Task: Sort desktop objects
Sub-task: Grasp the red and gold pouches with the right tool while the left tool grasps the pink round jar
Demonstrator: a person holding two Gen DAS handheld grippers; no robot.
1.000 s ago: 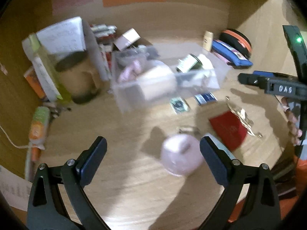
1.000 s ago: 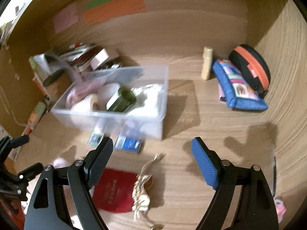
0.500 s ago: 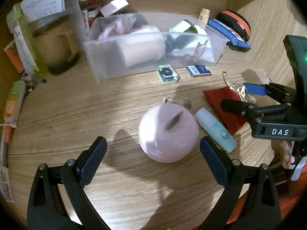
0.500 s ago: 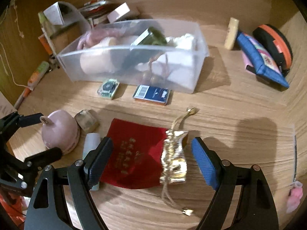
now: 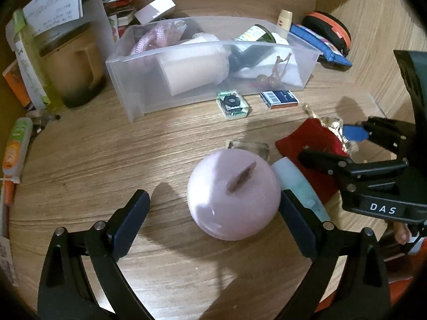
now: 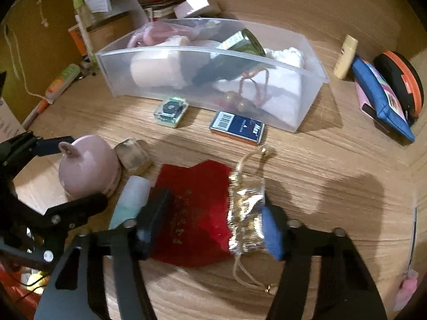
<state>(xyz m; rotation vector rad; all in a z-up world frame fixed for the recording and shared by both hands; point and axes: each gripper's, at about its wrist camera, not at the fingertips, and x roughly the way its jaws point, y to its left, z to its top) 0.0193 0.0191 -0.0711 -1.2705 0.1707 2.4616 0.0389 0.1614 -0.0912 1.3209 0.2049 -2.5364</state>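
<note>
A pink round pot (image 5: 233,194) with a small stem sits on the wooden desk, between the fingers of my open left gripper (image 5: 213,218); it also shows in the right wrist view (image 6: 88,166). My open right gripper (image 6: 210,224) straddles a red pouch (image 6: 194,213) with a gold foil top (image 6: 246,213). A pale blue tube (image 6: 130,200) lies between pot and pouch. A clear plastic bin (image 6: 307,106) holds a green bottle (image 6: 234,56), a pink rope and white items.
A blue card box (image 6: 237,129), a small green clear case (image 6: 170,110) and a brownish block (image 6: 133,154) lie in front of the bin. A blue pouch (image 6: 381,98), an orange-rimmed case (image 6: 403,82) and a cream bottle (image 6: 345,56) stand at right. A mug and papers (image 5: 72,61) stand at left.
Both grippers have moved down and forward toward the desk. The pink pot now lies between my left fingers, and the red pouch between my right fingers.
</note>
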